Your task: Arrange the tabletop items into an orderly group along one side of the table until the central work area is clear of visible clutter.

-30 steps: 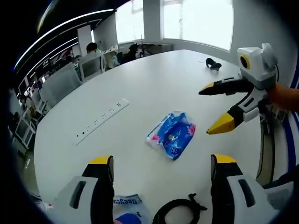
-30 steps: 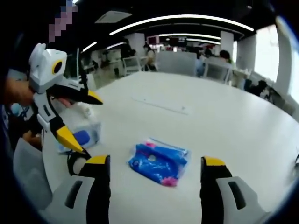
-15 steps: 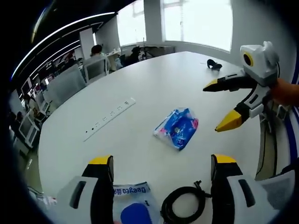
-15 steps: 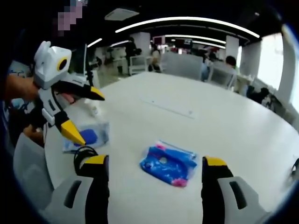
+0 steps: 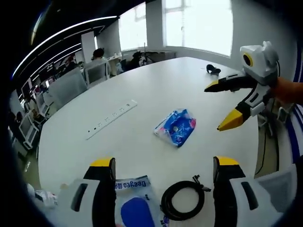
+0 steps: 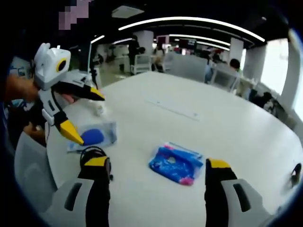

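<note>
With both the left claw [image 5: 162, 163] and right claw [image 6: 155, 164] spread wide and empty, the blue packet [image 6: 176, 163] lies mid-desk [image 6: 236, 123] just ahead of the right one, which should probably descend squarely and pinch its crinkly edge.

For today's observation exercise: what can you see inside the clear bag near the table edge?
Inside the clear bag lies one blue rounded item. The left gripper's jaws cover the bag's lower part, so anything else inside cannot be seen.

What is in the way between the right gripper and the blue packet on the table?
Nothing visible: the right gripper is open, and only bare white table lies between it and the blue packet.
</note>
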Tool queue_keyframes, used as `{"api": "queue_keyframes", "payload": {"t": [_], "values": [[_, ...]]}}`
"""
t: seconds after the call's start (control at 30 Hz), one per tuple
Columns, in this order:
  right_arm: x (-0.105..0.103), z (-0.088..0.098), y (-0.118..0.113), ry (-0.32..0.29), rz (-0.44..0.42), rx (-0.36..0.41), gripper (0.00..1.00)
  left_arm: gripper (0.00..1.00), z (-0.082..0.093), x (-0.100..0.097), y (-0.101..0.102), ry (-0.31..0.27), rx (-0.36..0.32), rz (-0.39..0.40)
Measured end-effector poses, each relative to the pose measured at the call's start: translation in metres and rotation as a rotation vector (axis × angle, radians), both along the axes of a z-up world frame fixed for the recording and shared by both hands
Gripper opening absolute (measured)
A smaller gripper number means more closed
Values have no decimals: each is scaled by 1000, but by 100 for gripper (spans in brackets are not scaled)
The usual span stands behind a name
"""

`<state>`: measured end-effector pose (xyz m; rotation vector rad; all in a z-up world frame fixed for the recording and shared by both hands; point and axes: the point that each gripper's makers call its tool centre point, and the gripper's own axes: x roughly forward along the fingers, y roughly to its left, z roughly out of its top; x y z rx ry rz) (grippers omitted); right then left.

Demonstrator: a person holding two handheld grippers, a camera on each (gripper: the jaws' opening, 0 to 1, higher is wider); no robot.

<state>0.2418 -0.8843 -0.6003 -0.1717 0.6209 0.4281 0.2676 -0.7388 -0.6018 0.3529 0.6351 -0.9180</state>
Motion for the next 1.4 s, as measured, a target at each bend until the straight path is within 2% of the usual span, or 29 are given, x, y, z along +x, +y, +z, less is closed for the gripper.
{"api": "queue_keyframes", "payload": {"t": [0.1, 0.27, 0.43, 0.6, 0.93, 1.1, 1.4], "values": [[-6, -1, 7, 5, -3, -1, 80, 84, -5, -2, 8, 13, 0, 18], [-15, -4, 23, 22, -3, -3, 80, 84, -7, -13, 14, 14, 3, -11], [-18, -5, 35, 28, 5, -15, 80, 85, -8, -16, 22, 22, -30, -3], [-21, -8, 47, 22, 33, -60, 80, 84, -18, -17, 29, 15, -41, -13], [-24, -26, 66, 47, 31, -64, 80, 84, -35, -21, 41, 15, -60, -18], [-28, -24, 73, 42, 28, -71, 79, 84, -44, -23, 46, 29, -67, -16], [-31, -35, 86, 71, 49, -92, 79, 82, -42, -19, 51, 11, -90, -15]]}}
